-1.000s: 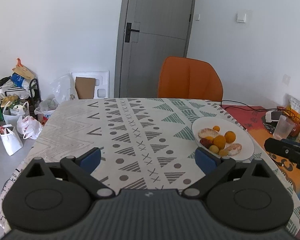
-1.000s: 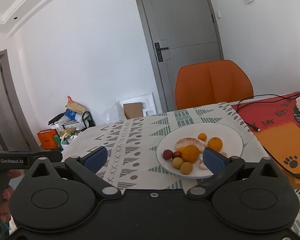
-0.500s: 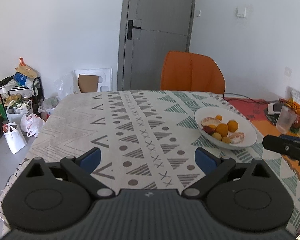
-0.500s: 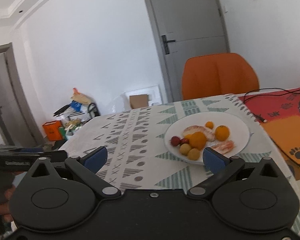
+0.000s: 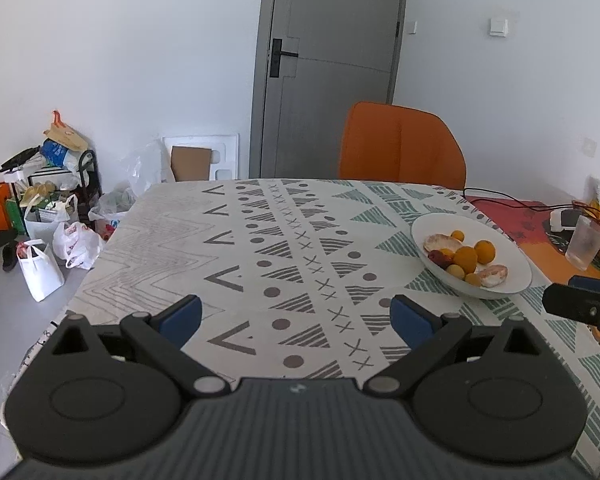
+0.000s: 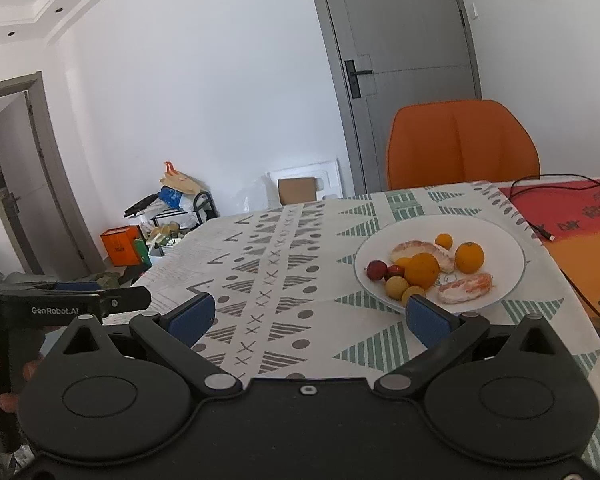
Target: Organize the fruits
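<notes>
Now both grippers, left (image 5: 296,314) and right (image 6: 310,316), sit farther back from the plate (image 6: 508,240) (fingers spread, empty).

home dining room | patterned tablecloth (image 5: 260,248) | orange chair (image 5: 400,144) | grey door (image 5: 328,64)

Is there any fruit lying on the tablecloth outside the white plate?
No, in the right wrist view every fruit sits inside the plate, and the tablecloth around it shows only its pattern.
</notes>
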Demonstrator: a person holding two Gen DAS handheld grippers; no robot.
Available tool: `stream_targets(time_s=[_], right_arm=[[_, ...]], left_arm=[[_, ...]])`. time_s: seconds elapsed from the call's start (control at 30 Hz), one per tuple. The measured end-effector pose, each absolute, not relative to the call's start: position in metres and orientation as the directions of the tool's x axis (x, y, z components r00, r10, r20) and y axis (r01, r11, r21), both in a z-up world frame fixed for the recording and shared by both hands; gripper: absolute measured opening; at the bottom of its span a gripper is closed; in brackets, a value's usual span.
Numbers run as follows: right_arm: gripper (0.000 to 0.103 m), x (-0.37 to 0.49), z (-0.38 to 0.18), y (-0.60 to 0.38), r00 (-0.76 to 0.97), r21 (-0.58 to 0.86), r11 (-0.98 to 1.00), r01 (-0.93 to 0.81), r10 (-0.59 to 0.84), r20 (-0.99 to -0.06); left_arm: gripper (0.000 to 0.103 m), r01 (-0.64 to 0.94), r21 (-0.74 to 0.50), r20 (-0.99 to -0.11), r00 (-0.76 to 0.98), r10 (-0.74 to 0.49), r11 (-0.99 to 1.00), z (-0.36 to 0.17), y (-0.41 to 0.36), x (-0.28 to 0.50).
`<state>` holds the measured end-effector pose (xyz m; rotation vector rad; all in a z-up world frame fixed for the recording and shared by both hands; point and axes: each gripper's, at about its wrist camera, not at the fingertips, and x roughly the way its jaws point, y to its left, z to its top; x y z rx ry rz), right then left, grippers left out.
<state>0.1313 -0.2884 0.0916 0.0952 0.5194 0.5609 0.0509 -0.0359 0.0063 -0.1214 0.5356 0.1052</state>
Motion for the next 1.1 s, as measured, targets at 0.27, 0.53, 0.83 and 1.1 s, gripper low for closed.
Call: stream_targets(time_s=[0.27, 0.53, 0.83, 1.1], right_arm=[[0.103, 0.1346, 0.0882, -0.2879, 0.719, 0.236, 0.848, -0.475, 0.528, -0.452], [0.103, 0.1337, 0.0891, -0.2905, 0.721, 0.237, 0.848, -0.475, 0.529, -0.448], [0.103, 0.1361, 0.0855, -0.2932, 0.722, 0.245, 0.850, -0.467, 0.526, -0.450], [0.103, 0.1360, 0.0852, -0.2917, 0.721, 0.244, 0.850, -0.466, 0.525, -0.452]], left_arm=[[0.100, -0.151, -0.083, -0.518, 0.851, 0.087, 0.985, 0.0068, -0.0301, 0.0491], [0.100, -0.156, -0.074, -0.517, 0.851, 0.096, 0.985, 0.0090, -0.0307, 0.0487], [0.100, -0.140, -0.071, -0.523, 0.849, 0.083, 0.988, 0.0086, -0.0317, 0.0487], [0.100, -0.145, -0.065, -0.519, 0.850, 0.091, 0.987, 0.0101, -0.0296, 0.0476]])
